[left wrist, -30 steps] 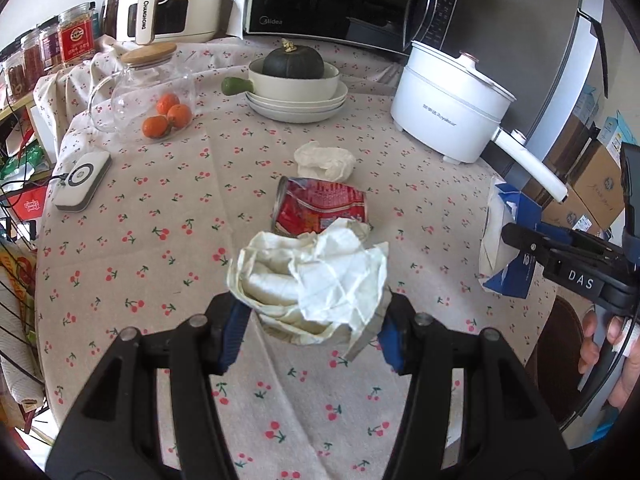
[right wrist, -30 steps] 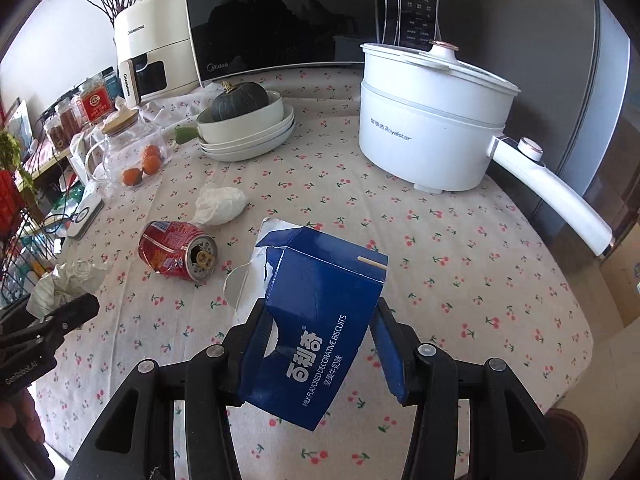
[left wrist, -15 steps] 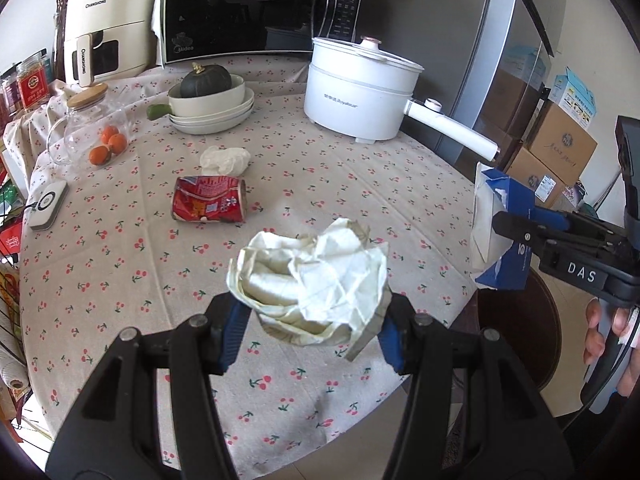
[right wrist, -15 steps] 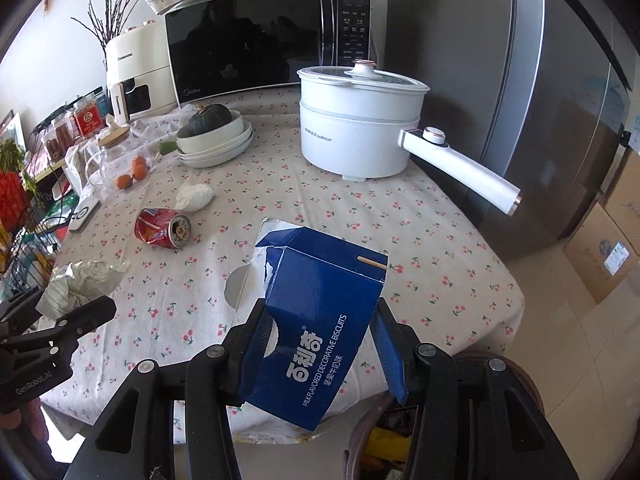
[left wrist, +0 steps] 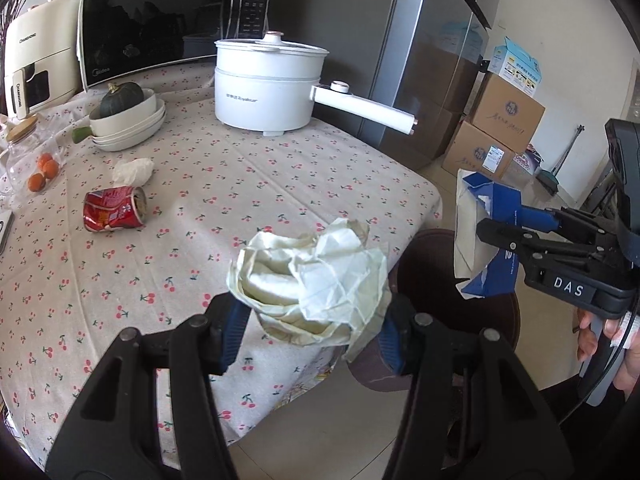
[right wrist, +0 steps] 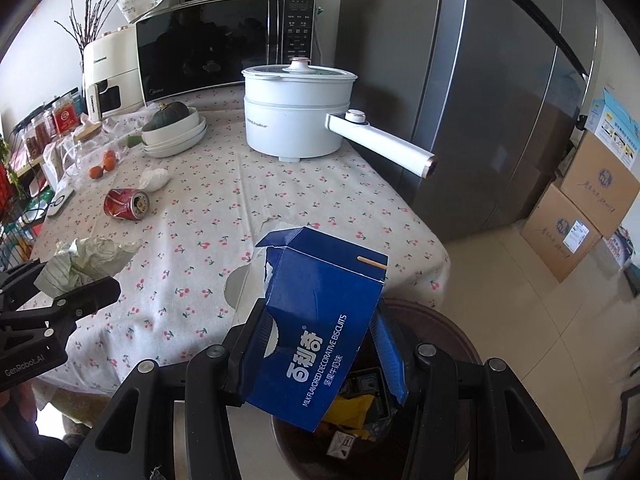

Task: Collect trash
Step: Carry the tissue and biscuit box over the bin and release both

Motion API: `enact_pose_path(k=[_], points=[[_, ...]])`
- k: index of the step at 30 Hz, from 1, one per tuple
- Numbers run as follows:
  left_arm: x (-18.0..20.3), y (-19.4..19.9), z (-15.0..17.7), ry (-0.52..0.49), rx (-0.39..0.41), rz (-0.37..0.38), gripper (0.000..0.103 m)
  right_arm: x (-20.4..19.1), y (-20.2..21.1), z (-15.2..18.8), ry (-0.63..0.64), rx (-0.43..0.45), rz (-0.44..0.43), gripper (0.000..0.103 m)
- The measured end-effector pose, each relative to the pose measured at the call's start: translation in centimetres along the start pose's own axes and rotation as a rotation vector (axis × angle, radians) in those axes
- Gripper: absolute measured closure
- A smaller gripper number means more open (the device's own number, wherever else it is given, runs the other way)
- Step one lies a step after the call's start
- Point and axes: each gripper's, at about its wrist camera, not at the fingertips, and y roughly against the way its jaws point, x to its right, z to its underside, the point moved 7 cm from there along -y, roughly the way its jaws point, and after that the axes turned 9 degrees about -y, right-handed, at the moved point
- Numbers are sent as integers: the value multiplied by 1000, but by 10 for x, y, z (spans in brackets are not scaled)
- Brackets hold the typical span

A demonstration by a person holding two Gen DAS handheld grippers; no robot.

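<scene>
Both tongs – left [left wrist: 310, 322], right [right wrist: 316, 344] – carried from table [left wrist: 260, 184] to bin [right wrist: 448, 332]

Home kitchen, microwave [right wrist: 224, 44], fridge [right wrist: 480, 92], cooking pot [left wrist: 268, 84]

The blue biscuit box [right wrist: 320, 336] carried large white Chinese characters and, beneath them, "MILK FLAVORED DECORATIVE BISCUITS". The right gripper [left wrist: 516, 236], seen from the left wrist camera, bore a white "DAS" label on its black body. The left gripper [right wrist: 76, 276], seen from the right wrist camera, read "GenRobot.AI". The white electric pot [left wrist: 266, 84] showed small grey lettering that looked like "Royalstar", too small to be sure. The microwave [left wrist: 156, 28] had "Midea" at its lower left corner. The cream appliance [right wrist: 110, 70] read "CHANGHONG" on its front and again on its handle.
</scene>
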Motion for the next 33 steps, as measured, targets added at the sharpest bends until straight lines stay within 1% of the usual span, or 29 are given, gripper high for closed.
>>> enact_pose_path(k=[5, 10, 15, 20, 27, 33], points=[[34, -9, 0, -47, -10, 50, 45, 35, 8, 6, -57, -1, 17, 52], [64, -23, 2, -104, -32, 82, 45, 70, 11, 16, -106, -4, 50, 52], [93, -35, 1, -138, -42, 130, 45, 100, 15, 27, -131, -10, 82, 51], [117, -46, 3, -181, -60, 169, 44, 122, 15, 39, -140, -24, 103, 51], [136, -61, 10, -231, -88, 178, 44, 144, 17, 50, -155, -32, 128, 51], [143, -68, 7, -240, -69, 205, 42, 149, 15, 51, -161, -37, 128, 51]])
